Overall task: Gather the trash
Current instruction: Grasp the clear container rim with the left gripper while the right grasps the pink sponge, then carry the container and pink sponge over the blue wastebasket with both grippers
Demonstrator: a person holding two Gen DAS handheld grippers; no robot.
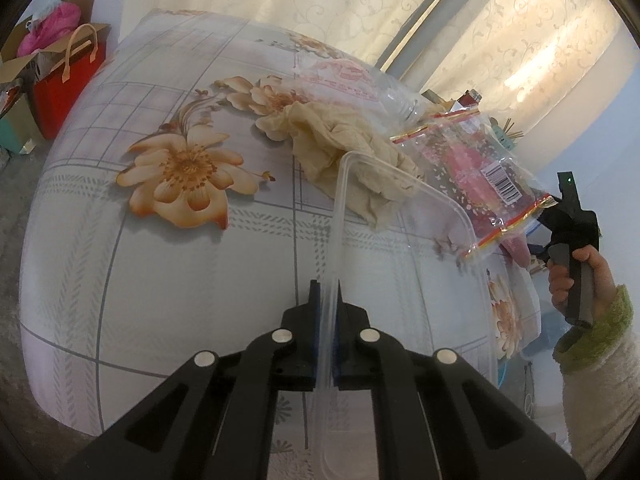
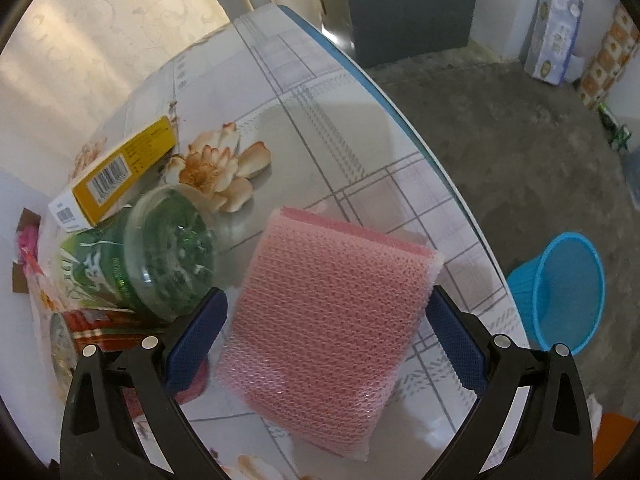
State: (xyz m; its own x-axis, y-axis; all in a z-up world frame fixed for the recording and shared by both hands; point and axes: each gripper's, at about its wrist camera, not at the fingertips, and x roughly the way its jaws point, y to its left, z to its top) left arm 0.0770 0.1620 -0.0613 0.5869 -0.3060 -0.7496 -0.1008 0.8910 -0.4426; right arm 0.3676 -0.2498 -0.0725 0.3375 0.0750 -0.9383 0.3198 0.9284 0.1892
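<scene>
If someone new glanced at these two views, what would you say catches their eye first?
Most striking is the pink mesh sponge lying on the flowered tablecloth between the wide-open fingers of the right gripper. In the left view, the left gripper pinches the rim of a clear plastic container, with a crumpled beige cloth beyond. A blue basket waits on the floor past the table's edge.

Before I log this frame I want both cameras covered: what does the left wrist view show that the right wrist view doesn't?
Left wrist only: the left gripper shut on a clear tray, a crumpled cloth, a red bag on the floor, and the right gripper seen from outside.
Right wrist only: a pink sponge between its open fingers, a green bottle, a yellow box, a blue basket.
Both: the floral tablecloth and curtains.
</scene>
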